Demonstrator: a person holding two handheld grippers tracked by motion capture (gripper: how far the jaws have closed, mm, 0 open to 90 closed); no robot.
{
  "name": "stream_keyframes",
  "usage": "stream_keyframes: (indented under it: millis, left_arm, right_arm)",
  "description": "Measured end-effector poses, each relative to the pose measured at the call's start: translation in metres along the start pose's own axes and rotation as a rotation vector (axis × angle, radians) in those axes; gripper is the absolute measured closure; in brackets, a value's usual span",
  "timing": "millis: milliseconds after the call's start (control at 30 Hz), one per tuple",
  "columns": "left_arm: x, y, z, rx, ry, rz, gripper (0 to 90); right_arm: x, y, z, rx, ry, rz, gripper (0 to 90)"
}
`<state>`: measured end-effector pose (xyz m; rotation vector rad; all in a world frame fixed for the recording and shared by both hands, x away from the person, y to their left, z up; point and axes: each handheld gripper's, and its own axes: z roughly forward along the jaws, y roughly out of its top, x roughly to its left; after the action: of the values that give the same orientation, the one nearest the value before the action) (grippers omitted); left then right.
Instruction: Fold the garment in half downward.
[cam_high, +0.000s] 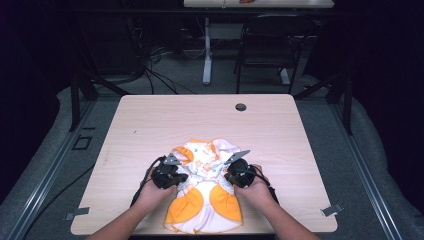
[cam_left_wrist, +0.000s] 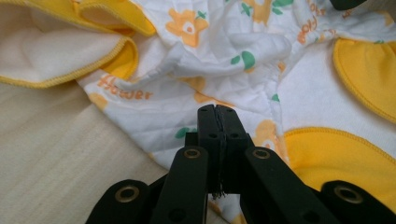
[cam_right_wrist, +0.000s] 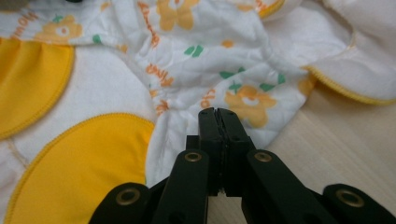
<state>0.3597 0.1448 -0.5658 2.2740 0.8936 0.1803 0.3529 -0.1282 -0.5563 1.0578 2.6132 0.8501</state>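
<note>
A small white garment (cam_high: 205, 197) with orange flower print and two rounded yellow patches lies crumpled near the table's front edge. My left gripper (cam_high: 183, 178) rests at its left side and my right gripper (cam_high: 226, 176) at its right, each held in a hand and pointing inward. In the left gripper view the left gripper (cam_left_wrist: 217, 108) is shut, tips over the printed cloth (cam_left_wrist: 210, 60) beside a yellow patch (cam_left_wrist: 336, 158). In the right gripper view the right gripper (cam_right_wrist: 218, 111) is shut too, at the edge of the garment (cam_right_wrist: 196, 60). I see no cloth between either pair of jaws.
The light wooden table (cam_high: 200, 115) has a round cable hole (cam_high: 240, 106) at the back and metal clips (cam_high: 332, 210) at its front corners. A dark chair (cam_high: 270, 45) and cables stand on the floor beyond. Bare wood lies beside the garment (cam_left_wrist: 56, 154).
</note>
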Motion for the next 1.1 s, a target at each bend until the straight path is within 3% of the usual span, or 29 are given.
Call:
stream_keyframes:
  millis: [100, 300, 333, 433, 467, 600, 867, 1100]
  left_arm:
    - [0.003, 0.006, -0.003, -0.003, 0.009, 0.005, 89.8]
    - [0.022, 0.033, -0.011, -0.036, 0.021, -0.015, 89.6]
    - [0.029, 0.043, -0.011, -0.041, 0.042, -0.026, 89.6]
    - [0.038, 0.053, -0.009, -0.047, 0.059, -0.034, 89.3]
    - [0.046, 0.061, -0.006, -0.056, 0.071, -0.037, 88.3]
    - [0.056, 0.071, 0.004, -0.063, 0.080, -0.049, 86.0]
    - [0.064, 0.078, 0.023, -0.052, 0.115, -0.042, 72.2]
    - [0.075, 0.073, 0.039, -0.037, 0.150, -0.080, 58.3]
  right_arm:
    - [-0.007, 0.008, -0.008, -0.021, 0.008, 0.014, 89.4]
    - [-0.022, 0.030, -0.015, -0.039, 0.008, 0.017, 88.9]
    - [-0.029, 0.040, -0.014, -0.046, -0.010, 0.010, 87.5]
    - [-0.036, 0.051, -0.012, -0.068, -0.016, 0.015, 85.7]
    - [-0.042, 0.062, -0.009, -0.077, -0.040, 0.012, 84.7]
    - [-0.054, 0.077, 0.001, -0.085, -0.060, 0.027, 79.8]
    - [-0.069, 0.082, 0.025, -0.071, -0.089, 0.056, 68.7]
    - [-0.079, 0.078, 0.039, -0.069, -0.082, 0.113, 58.7]
